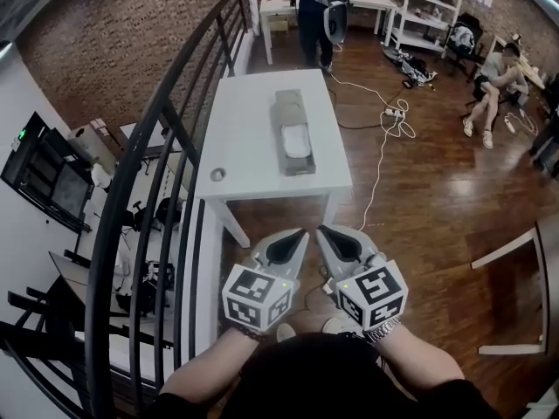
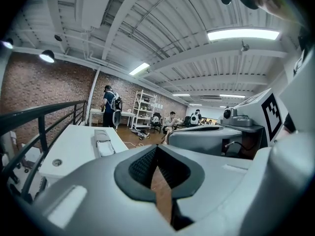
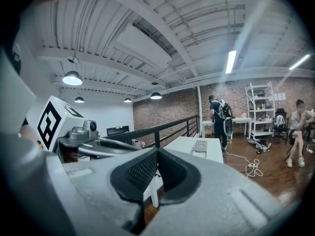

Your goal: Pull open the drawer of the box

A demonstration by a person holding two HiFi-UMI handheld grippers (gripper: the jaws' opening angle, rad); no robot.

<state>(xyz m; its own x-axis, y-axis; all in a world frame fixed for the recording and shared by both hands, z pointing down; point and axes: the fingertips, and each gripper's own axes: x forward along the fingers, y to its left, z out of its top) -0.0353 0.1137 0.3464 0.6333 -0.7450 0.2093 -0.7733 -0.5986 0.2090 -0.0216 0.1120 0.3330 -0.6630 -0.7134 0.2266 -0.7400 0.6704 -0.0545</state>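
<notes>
– Box [image 1: 293, 133], where is it?
– On the white table [image 1: 236, 138], at twelve o'clock, well apart from both grippers.
– Jaws closed?
– Yes. Left gripper [image 1: 300, 233] and right gripper [image 1: 322, 230] hold nothing. Their cubes [image 1: 255, 297] show black square marks.

Table [image 1: 249, 103] top was bare left of the box [image 1: 293, 133], bar a small round thing [image 1: 217, 175] nr near-left corner. Black railing [image 1: 166, 147] ran close along left edge, blocking that side. Right edge was open to floor w/ cable [image 1: 380, 160] trailing. Person [image 1: 313, 16] stood past far edge.
</notes>
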